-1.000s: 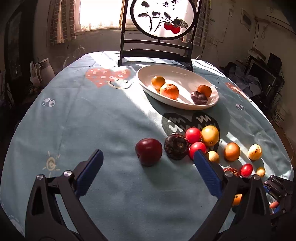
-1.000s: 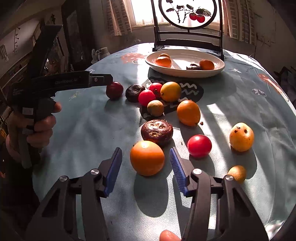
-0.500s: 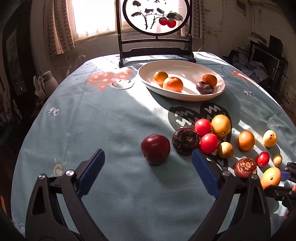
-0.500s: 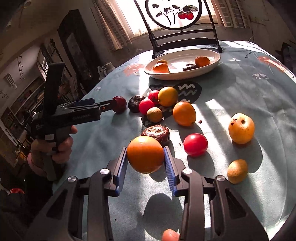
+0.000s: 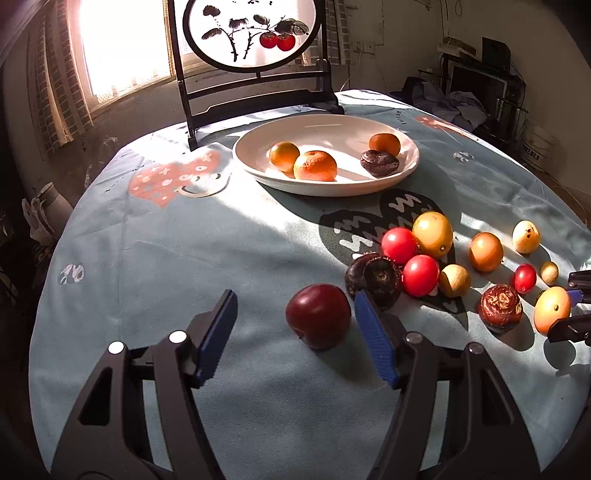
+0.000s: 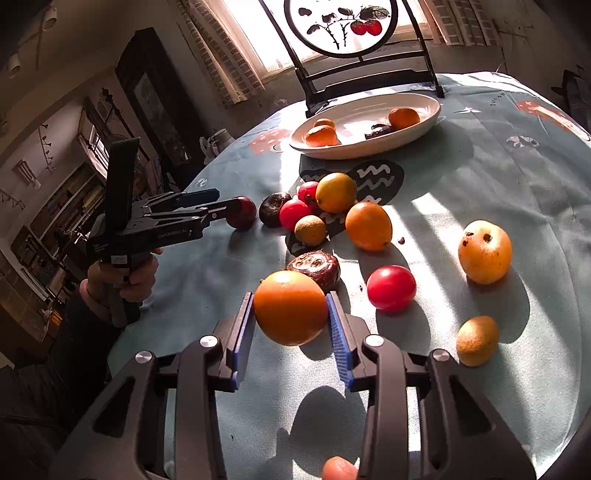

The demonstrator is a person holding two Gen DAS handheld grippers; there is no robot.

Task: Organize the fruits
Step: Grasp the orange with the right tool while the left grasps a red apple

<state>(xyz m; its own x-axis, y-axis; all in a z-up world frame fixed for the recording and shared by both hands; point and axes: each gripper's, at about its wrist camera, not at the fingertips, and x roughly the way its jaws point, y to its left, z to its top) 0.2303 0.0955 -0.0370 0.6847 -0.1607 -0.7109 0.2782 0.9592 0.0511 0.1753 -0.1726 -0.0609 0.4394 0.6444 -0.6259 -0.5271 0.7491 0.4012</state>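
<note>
The orange (image 6: 290, 307) sits clamped between the blue pads of the right gripper (image 6: 290, 317), lifted off the tablecloth (image 6: 480, 177) with its shadow lying below it. Just behind the orange rests one wrinkled brown fruit (image 6: 314, 266), and to its right one red tomato (image 6: 391, 288). Farther right lie one spotted yellow fruit (image 6: 484, 251) and one small tan fruit (image 6: 477, 340).

Beyond the orange, toward the white plate (image 6: 424, 127), a cluster holds one orange-coloured fruit (image 6: 368, 226), one yellow fruit (image 6: 336, 192), two red tomatoes (image 6: 293, 214), one small pale fruit (image 6: 310, 230) and one dark wrinkled fruit (image 6: 272, 209).

Left of that cluster lies one dark red plum (image 5: 318, 315). The left gripper (image 5: 295, 334) hangs over it with its jaws spread wide, holding nothing; the plum lies between the fingers, nearer the right-hand one, and whether they touch it cannot be told.

The plate, far from the orange, carries four fruits: three orange ones (image 5: 315, 166) and one dark shrivelled one (image 5: 379, 162). Behind the plate stands one round painted screen (image 5: 251, 33) on a black stand.
</note>
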